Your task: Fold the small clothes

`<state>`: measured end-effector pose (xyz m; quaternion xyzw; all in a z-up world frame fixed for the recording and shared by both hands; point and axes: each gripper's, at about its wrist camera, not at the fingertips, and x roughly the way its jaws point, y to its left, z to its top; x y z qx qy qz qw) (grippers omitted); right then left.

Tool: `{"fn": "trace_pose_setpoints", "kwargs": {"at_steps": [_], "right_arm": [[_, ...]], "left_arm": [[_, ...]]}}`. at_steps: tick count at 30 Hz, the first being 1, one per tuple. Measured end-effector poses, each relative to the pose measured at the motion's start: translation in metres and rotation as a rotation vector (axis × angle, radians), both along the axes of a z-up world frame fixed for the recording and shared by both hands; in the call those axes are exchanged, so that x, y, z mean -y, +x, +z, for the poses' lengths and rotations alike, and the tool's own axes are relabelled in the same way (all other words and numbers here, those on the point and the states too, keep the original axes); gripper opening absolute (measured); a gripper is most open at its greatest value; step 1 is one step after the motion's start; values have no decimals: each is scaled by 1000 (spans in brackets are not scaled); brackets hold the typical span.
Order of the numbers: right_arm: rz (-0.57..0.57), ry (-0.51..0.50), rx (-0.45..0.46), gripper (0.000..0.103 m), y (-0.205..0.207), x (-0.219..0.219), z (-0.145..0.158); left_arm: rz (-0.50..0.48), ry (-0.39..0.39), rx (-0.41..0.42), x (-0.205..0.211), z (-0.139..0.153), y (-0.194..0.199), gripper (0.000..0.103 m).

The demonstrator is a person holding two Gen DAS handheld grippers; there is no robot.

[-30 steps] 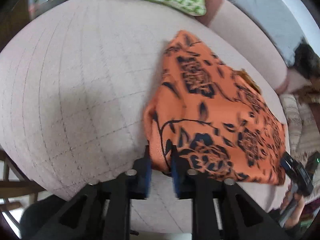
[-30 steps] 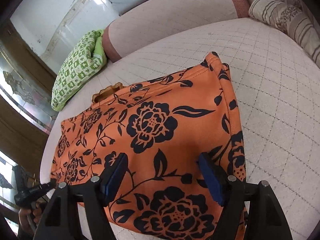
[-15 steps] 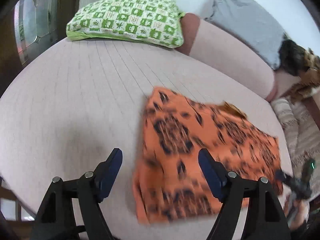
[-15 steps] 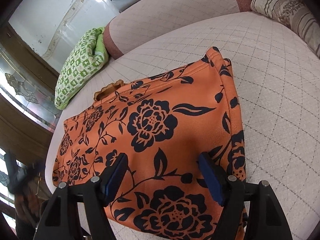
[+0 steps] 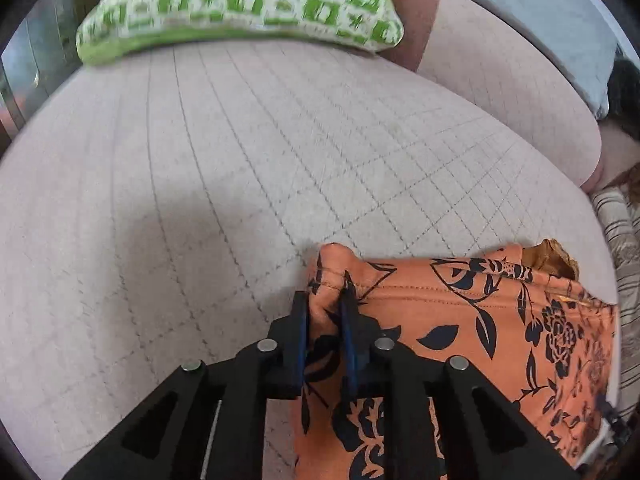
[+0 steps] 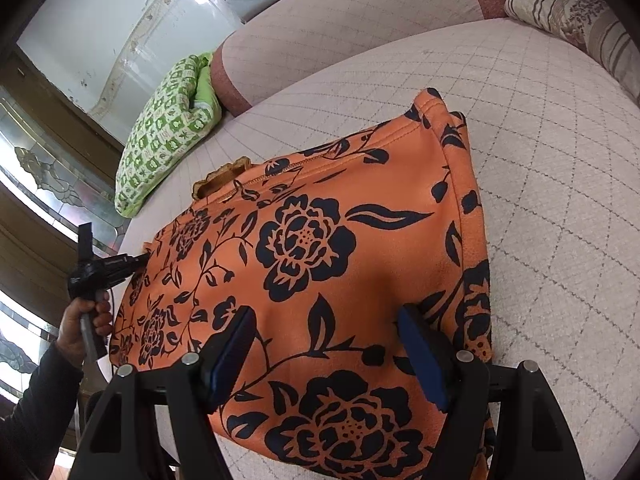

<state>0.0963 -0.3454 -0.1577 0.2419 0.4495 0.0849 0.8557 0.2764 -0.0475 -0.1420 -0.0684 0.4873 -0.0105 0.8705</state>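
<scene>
Two grippers work an orange floral garment [image 6: 352, 248] on the sofa [image 5: 240, 160]. Left gripper [image 5: 325, 320] has just closed, pinching its corner (next fold starting); right gripper [image 6: 326, 344] hovers open above.

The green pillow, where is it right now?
The green pillow lies at the far edge of the quilted couch seat, top left in the left wrist view, against the backrest and well apart from the orange garment.
</scene>
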Motion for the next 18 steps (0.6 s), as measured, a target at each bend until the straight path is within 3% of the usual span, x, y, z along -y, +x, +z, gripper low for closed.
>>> {"fn": "trace_pose_setpoints", "kwargs": {"at_steps": [2, 4, 6, 8, 10, 12, 14, 17, 18], "right_arm": [[-4, 10, 4, 80, 0, 0, 0], [-14, 34, 2, 80, 0, 3, 2], [-44, 62, -5, 80, -3, 6, 6], [-85, 100, 24, 80, -14, 8, 18], [-72, 103, 71, 80, -23, 3, 31], [-53, 86, 98, 80, -30, -7, 39], [-50, 55, 63, 85, -27, -12, 33], [-79, 51, -90, 88, -13, -6, -10], [-106, 55, -53, 88, -18, -6, -4]], "left_arm": [[-1, 45, 37, 10, 11, -9, 34], [-18, 73, 96, 17, 26, -26, 53], [-22, 168, 154, 30, 43, -53, 60], [-28, 210, 182, 37, 53, -77, 63], [-19, 227, 191, 37, 61, -94, 71], [-14, 227, 199, 44, 61, -117, 72], [-14, 206, 207, 47, 66, -139, 72], [-29, 180, 199, 59, 62, -165, 73], [-44, 171, 192, 67, 58, -169, 73]]}}
